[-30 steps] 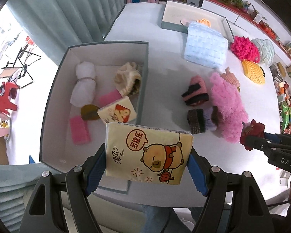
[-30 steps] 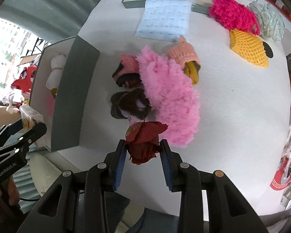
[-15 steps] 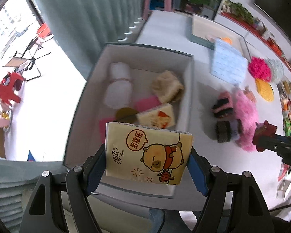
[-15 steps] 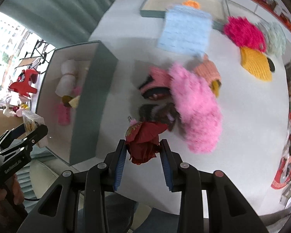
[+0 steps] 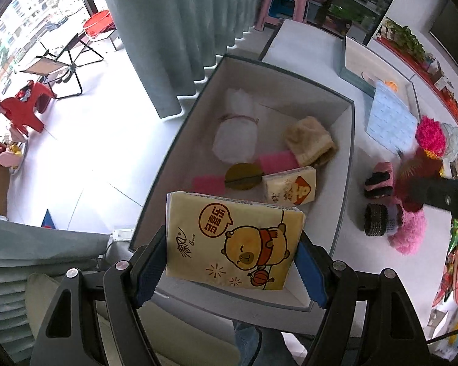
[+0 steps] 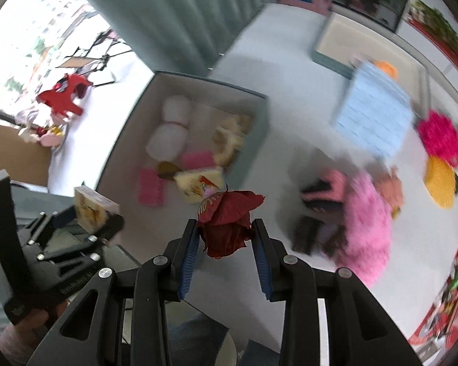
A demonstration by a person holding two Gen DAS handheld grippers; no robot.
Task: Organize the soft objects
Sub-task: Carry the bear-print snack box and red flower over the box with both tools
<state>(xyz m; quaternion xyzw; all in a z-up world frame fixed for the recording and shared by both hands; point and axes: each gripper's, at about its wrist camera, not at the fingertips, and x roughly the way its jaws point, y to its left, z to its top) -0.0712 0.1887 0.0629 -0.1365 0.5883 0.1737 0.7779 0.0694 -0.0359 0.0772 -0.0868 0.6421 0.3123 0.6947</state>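
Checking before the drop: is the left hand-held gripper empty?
No, the left hand-held gripper is clamped on a yellow tissue pack printed with a cartoon bear, above the grey box.

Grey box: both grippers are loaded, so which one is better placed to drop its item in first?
Left. The left gripper holds the yellow tissue pack already over the near end of the grey box. The right gripper, with the red fabric flower, appears nearer the box's side wall.
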